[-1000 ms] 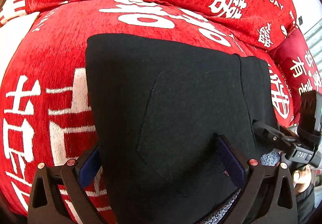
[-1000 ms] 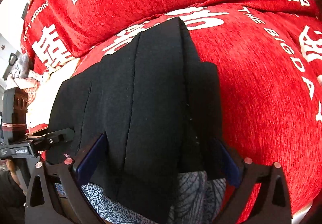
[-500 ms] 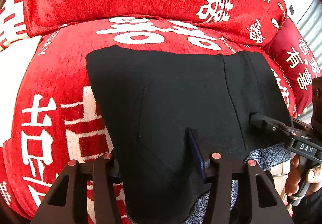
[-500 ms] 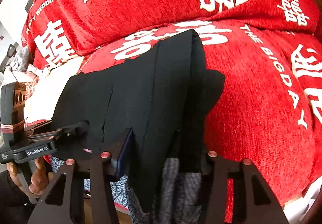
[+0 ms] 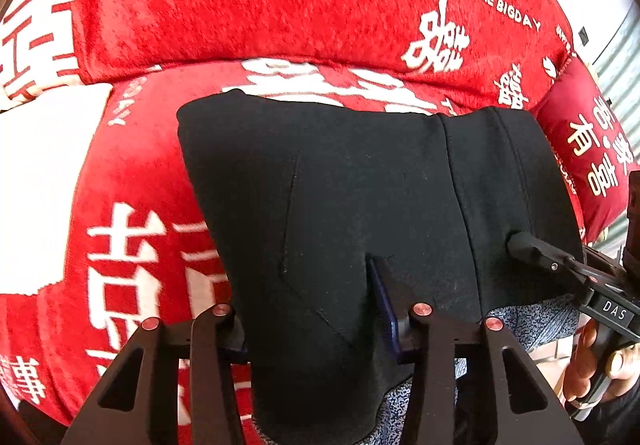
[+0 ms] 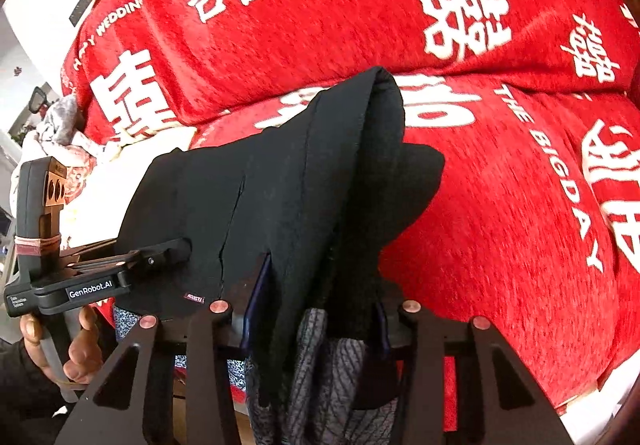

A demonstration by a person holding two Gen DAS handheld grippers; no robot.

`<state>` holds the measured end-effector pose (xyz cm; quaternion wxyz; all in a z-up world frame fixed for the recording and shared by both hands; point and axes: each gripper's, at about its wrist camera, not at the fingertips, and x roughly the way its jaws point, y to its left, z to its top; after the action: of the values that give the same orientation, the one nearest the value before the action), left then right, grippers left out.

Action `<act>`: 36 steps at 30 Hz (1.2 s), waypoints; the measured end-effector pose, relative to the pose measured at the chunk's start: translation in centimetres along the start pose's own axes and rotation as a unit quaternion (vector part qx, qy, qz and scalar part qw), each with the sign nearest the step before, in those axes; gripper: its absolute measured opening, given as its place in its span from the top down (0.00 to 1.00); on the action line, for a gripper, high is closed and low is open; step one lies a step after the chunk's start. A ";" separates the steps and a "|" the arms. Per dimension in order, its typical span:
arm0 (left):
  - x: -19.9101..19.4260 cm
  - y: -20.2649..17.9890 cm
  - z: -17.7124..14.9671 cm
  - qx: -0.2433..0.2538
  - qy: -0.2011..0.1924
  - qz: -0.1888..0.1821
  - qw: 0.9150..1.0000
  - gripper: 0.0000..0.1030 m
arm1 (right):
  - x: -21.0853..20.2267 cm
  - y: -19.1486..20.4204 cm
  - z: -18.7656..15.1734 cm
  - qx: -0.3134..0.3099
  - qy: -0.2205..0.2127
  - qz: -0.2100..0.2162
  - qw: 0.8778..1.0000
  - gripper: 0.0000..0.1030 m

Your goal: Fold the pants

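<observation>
Pants (image 5: 360, 205): black, folded into a thick pad, lying on a red cover (image 5: 280, 5) with white characters and the words "THE BIGDAY"; grey patterned lining shows at the near edge, lower middle of both views. In the left wrist view the pad fills the centre, its far edge running straight across the upper middle. In the right wrist view the far right corner rises to a rounded peak at upper centre.

Left gripper (image 5: 316, 325): lower centre of its own view. Its jaws have just been closing and now pinch the near left part of the pants, black cloth bunched between them; one blue pad (image 5: 384, 301) shows at the right.

Right gripper (image 6: 316, 317): lower centre of its own view. Its jaws have just been closing and now clamp the near right part of the pants, black cloth and grey lining gathered between them. It also shows at the right edge of the left wrist view, its finger tip on the cloth.

Hand (image 6: 60, 349): lower left of the right wrist view, wrapped round the left gripper's handle.

Red cushion (image 5: 592, 149): right edge of the left wrist view, just beside the pants.
</observation>
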<state>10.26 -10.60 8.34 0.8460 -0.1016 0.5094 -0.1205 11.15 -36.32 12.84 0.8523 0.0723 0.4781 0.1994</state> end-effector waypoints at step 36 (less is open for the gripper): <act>6.9 11.5 8.0 -0.064 0.047 0.083 0.993 0.19 | 15.0 -0.6 8.9 0.089 0.090 0.040 0.991 0.33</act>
<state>21.63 -1.43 2.89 0.8202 -0.1072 0.5616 -0.0216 25.73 -30.15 5.57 0.7875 0.1488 0.5653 0.1955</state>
